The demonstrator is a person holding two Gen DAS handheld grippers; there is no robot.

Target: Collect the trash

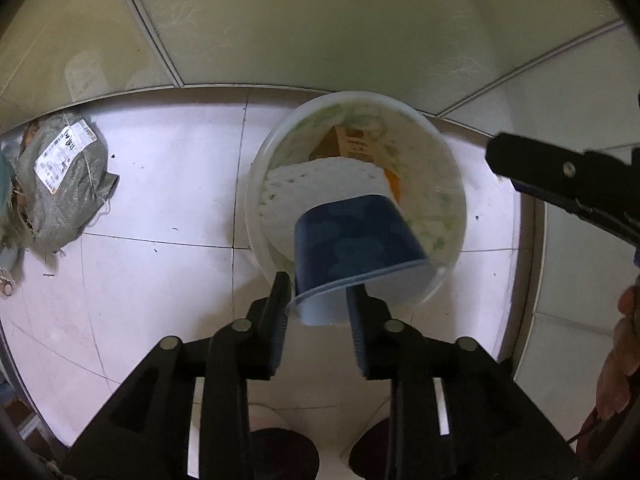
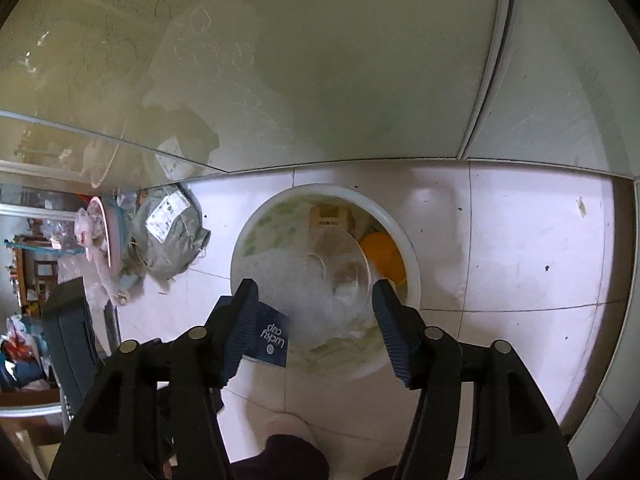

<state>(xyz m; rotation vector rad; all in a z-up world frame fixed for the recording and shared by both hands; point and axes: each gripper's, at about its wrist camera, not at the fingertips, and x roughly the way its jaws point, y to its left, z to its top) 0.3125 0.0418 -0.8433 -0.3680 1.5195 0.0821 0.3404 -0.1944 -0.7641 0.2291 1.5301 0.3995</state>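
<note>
L gripper [image 1: 320,300] is shut on the rim end of a blue cup [image 1: 356,240]. The cup's long axis runs straight fwd from the fingers, base end pointing away and tipped down over the white bin [image 1: 256,168]; the open rim faces back toward the cam. The cup looks slightly skewed to the R of the gripper axis. The bin sits directly ahead of and below the L fingers, on the tiled floor [image 1: 160,184], w/ white foam netting [image 1: 312,184] and a brown carton [image 1: 348,140] already inside. Judgement: the cup is over the bin mouth, so opening the jaws should drop it in; only risk is it catching the near rim, since the grip point sits about over that edge.

Far L of the L gripper, well apart from the bin, a grey woven sack [image 1: 64,184] lies by the wall base.

R gripper [image 2: 314,312] is wide open w/ nothing gripped. The same bin [image 2: 408,252] lies fwd and below, roughly centred btwn its fingers. A clear plastic cup [image 2: 336,268] lies inside, blurred, beside an orange item [image 2: 384,256]. The blue cup's "Lucky cup" print [image 2: 272,338] shows just beside the R gripper's L finger, so the two grippers are close, both angled down at the bin. The L one holds the next move; the R has nothing to release.
</note>
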